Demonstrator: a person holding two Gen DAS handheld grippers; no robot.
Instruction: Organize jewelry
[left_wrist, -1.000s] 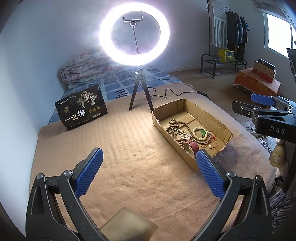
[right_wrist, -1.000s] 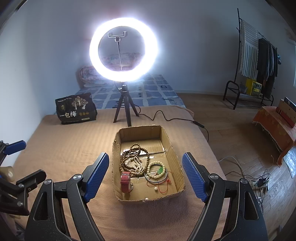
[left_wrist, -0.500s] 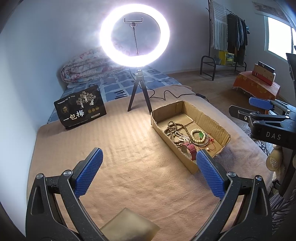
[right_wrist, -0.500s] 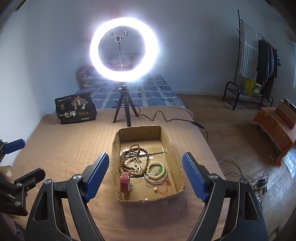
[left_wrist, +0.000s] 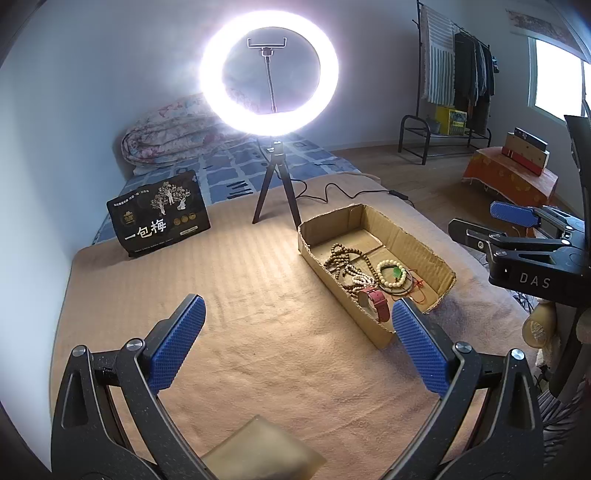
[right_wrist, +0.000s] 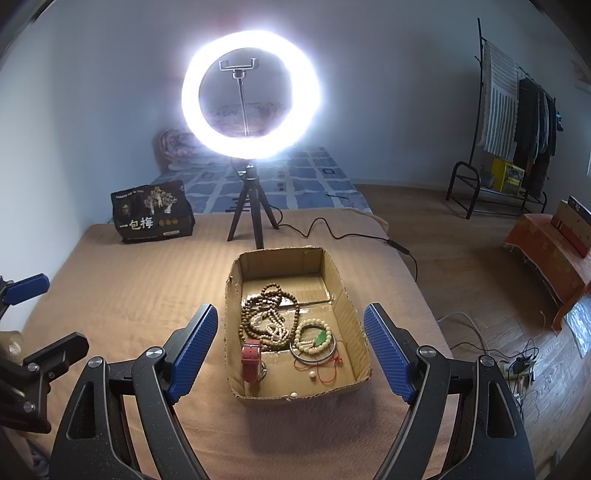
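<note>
Next to nothing shifted since a second ago: cardboard box (left_wrist: 421, 247) a shade lower and further left in the left wrist view, same place in the right wrist view, jewelry undisturbed.

Left hand-held gripper (left_wrist: 297, 325): jaws spread wide, nothing between the blue pads, angled down over bare tan blanket of the bed (left_wrist: 221, 280), box off to its right and well clear.

Right hand-held gripper (right_wrist: 291, 332): likewise wide and empty, tilted down, lined up squarely on the box, one pad showing either side of it, no contact with anything.

Inside the box, left to right:
- Red watch (right_wrist: 252, 356) on edge near the front wall. Probably the heaviest piece; strap flexible, face likely scratchable. Best taken across the strap.
- Brown bead strand (right_wrist: 271, 306) tangled with a white bead strand (right_wrist: 275, 328). Limp, light, apt to drag each other along. Pinch on a bunched clump, lift slowly.
- Pale bead bracelet (right_wrist: 314, 338) with green charm, lying on a thin metal bangle (right_wrist: 314, 360). Beads round and slippery, elastic probably; bangle stiff and hard to get under while flat. Grip across the bead ring first.
- Red cord (right_wrist: 328, 373) and a small loose pearl (right_wrist: 313, 375) by the front. Tiny, prone to roll; hardest to pinch.

Box walls low and soft, likely to slide on the blanket if nudged.
</note>
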